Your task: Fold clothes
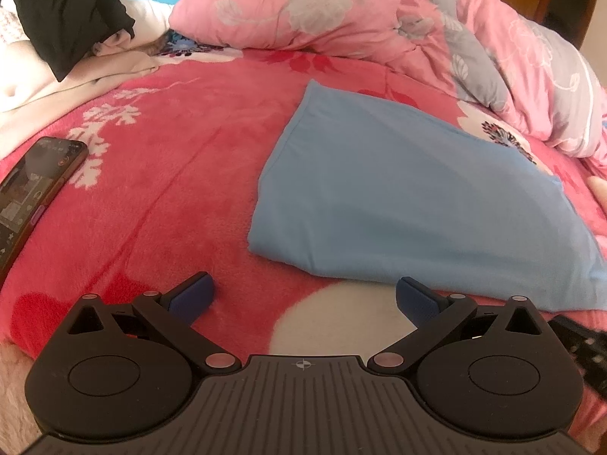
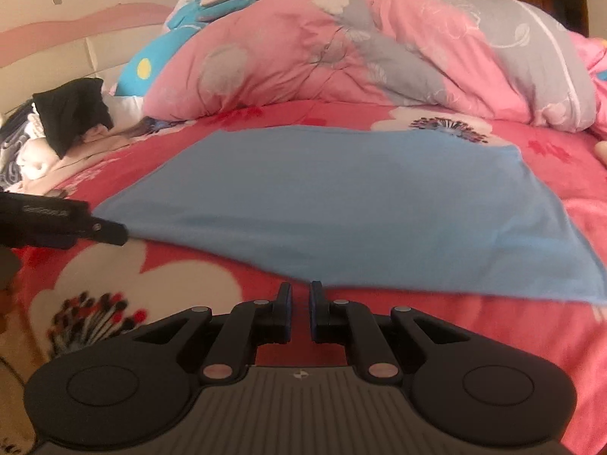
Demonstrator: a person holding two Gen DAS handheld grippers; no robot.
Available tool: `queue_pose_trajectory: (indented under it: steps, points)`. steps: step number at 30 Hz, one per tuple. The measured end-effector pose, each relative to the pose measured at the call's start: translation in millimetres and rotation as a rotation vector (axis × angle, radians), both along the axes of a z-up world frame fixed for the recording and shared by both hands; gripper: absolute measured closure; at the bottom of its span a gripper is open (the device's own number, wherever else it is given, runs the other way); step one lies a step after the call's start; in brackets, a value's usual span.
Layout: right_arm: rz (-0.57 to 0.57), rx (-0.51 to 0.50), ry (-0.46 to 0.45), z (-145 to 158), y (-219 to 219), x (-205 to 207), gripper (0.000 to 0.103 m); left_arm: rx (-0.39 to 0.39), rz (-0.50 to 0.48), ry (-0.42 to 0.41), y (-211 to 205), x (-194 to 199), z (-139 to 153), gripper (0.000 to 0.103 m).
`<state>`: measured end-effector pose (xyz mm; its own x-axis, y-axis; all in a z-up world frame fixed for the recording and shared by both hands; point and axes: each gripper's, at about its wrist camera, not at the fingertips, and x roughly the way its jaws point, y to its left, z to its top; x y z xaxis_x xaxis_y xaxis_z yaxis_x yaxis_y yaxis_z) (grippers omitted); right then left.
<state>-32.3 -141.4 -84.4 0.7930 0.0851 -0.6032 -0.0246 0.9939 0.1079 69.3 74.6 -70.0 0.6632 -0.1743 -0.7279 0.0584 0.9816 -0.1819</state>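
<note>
The left gripper (image 1: 303,295) is spread wide over the blanket (image 1: 159,197), with nothing between its fingers. The right gripper (image 2: 301,297) is nearly closed and empty. The folded blue cloth (image 2: 341,204) lies flat just ahead of both, and the pink quilt (image 2: 341,57) is bunched behind it.

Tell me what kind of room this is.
Most likely a bedroom: the blue garment lies on a bed's red floral blanket, with a pink quilt bunched behind and a clothes pile at the side.

Folded cloth (image 1: 409,197) lies on blanket (image 1: 163,189), phone (image 1: 30,189) left, quilt (image 1: 379,11) seemingly behind.
</note>
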Motion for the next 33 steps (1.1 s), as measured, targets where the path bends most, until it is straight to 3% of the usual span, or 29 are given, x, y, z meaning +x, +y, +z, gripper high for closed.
queue_pose_trajectory:
  steps: [6, 10, 14, 18, 21, 25, 29, 33]
  points:
    - [-0.177, 0.04, -0.059, 17, -47, 16, 0.092, 0.012, -0.003, -0.004, -1, -1, -1, 0.0]
    - [-0.197, 0.053, -0.017, -1, -59, 6, 0.093, 0.008, -0.003, -0.002, 0, 0, -1, 0.0]
    - [-0.191, 0.03, -0.017, 7, -59, -11, 0.092, 0.016, -0.008, -0.004, -1, 0, -2, 0.0]
    - [-0.278, 0.035, -0.076, 22, -84, -6, 0.092, 0.018, -0.008, -0.008, -1, -1, -3, 0.0]
    - [-0.335, 0.052, -0.056, 15, -111, -1, 0.092, 0.013, -0.009, -0.008, -1, -1, -3, 0.0]
    - [-0.448, 0.128, -0.043, 4, -147, -26, 0.093, 0.002, -0.013, -0.007, 1, -1, -2, 0.0]
    - [-0.573, 0.112, -0.061, 13, -161, -55, 0.091, -0.009, -0.009, -0.012, 2, -2, -1, 0.0]
    - [-0.589, 0.152, -0.096, 24, -161, -63, 0.091, -0.046, 0.003, -0.01, 6, -4, 3, 0.0]
